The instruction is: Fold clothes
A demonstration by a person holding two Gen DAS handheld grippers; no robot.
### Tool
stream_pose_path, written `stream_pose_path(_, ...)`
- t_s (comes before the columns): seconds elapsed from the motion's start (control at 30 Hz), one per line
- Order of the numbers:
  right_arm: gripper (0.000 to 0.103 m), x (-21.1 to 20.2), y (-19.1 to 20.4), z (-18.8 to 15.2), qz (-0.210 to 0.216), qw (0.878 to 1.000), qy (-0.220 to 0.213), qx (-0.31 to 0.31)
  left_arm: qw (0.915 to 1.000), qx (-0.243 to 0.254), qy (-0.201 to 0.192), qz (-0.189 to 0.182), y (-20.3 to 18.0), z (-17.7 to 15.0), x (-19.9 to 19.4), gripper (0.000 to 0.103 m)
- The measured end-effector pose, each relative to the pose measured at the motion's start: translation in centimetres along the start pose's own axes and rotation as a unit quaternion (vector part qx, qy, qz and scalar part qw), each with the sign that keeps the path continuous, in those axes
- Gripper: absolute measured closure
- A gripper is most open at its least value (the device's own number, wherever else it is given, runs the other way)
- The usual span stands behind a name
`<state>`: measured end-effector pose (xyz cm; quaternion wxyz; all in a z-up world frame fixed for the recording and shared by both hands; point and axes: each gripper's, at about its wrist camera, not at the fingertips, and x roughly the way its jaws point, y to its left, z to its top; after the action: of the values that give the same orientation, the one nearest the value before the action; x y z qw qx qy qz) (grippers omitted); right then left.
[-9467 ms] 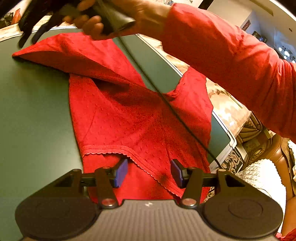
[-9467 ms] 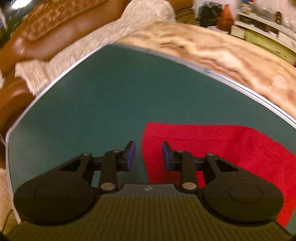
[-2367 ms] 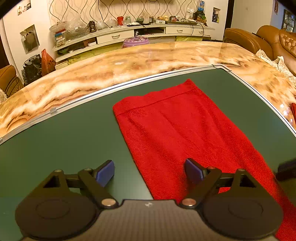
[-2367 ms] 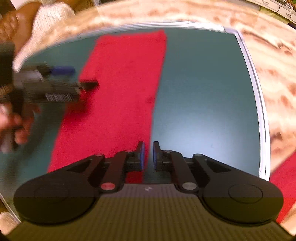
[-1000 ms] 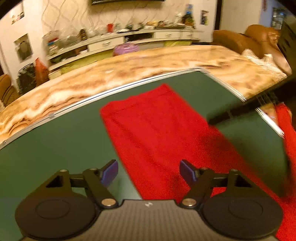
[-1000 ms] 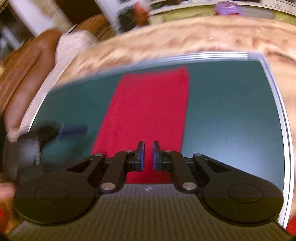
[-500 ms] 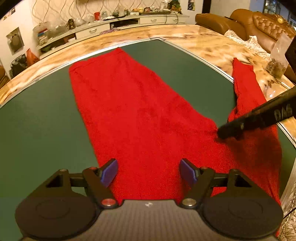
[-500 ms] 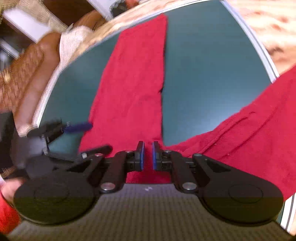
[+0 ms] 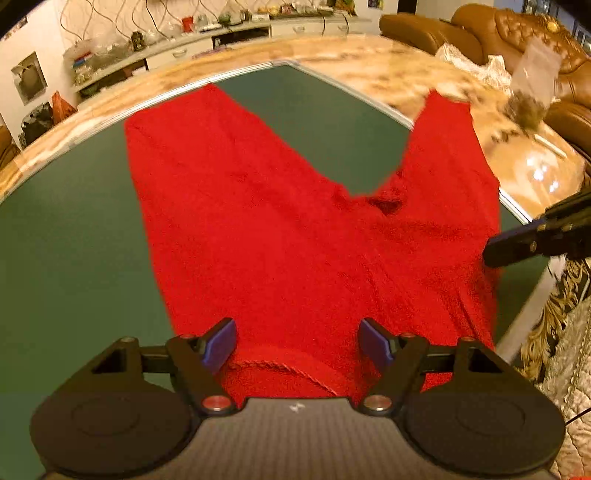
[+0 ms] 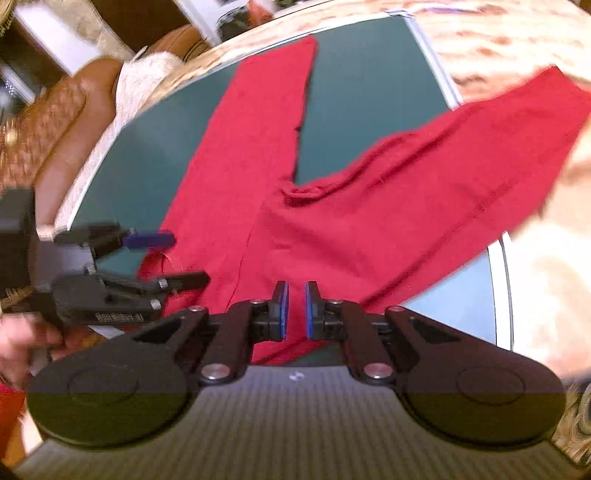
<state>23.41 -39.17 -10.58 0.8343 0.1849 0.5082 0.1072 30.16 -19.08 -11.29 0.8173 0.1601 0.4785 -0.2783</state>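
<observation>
Behind the green tabletop (image 9: 74,221) you have a marbled counter surface, a brown leather sofa (image 9: 517,33) and a long shelf of clutter against the far wall. Your red trousers (image 9: 280,236) lie spread on the tabletop, legs forking away from you: one leg lies flat up the middle of the green, the other angles off over the tabletop's right edge onto the marbled surface. A small puckered fold sits at the crotch, where the legs meet.

Your left gripper (image 9: 297,339) hangs over the near end of the trousers, at the hem, its jaws spread wide with red cloth showing between the blue pads (image 9: 219,339) but not touching them that you can tell.

Your right gripper (image 10: 295,310) sits above the near right side of the garment, jaws drawn close with only a narrow gap left, nothing pinched between them. From the right wrist view, the left gripper (image 10: 173,254) appears beside the trousers' left edge.
</observation>
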Motion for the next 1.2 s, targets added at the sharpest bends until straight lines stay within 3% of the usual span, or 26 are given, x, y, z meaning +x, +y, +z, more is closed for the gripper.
stream_pose_path(0.13,0.091,-1.4,-2.9,-0.3,-0.025,0.996,-0.021,0.078,1.0,-0.004,0.007,0.005,-0.9,-0.7,-0.3,0.025)
stream_pose_path(0.27,0.091,-1.3,-5.3,-0.5,-0.009,0.99,-0.031,0.134,1.0,0.0,0.005,0.001,-2.2,-1.3,-0.6,0.024)
stream_pose_path(0.47,0.091,-0.1,-5.7,0.6,-0.013,0.988,-0.037,0.147,0.9996,-0.025,-0.001,0.012,-1.6,-2.1,-0.4,0.014)
stream_pose_path(0.67,0.097,1.2,-5.1,1.0,-0.041,0.991,-0.036,0.124,0.9986,-0.044,-0.004,0.029,-1.1,-2.4,-0.2,0.013)
stream_pose_path(0.9,0.097,0.8,-4.8,0.6,-0.052,0.991,-0.035,0.115,0.9965,-0.068,-0.002,0.047,-0.1,-2.8,-0.3,0.012)
stream_pose_path(1.2,0.092,-0.2,-4.8,-0.4,-0.001,0.993,-0.031,0.116,0.9945,-0.089,0.002,0.055,0.9,-3.2,-0.5,0.012)
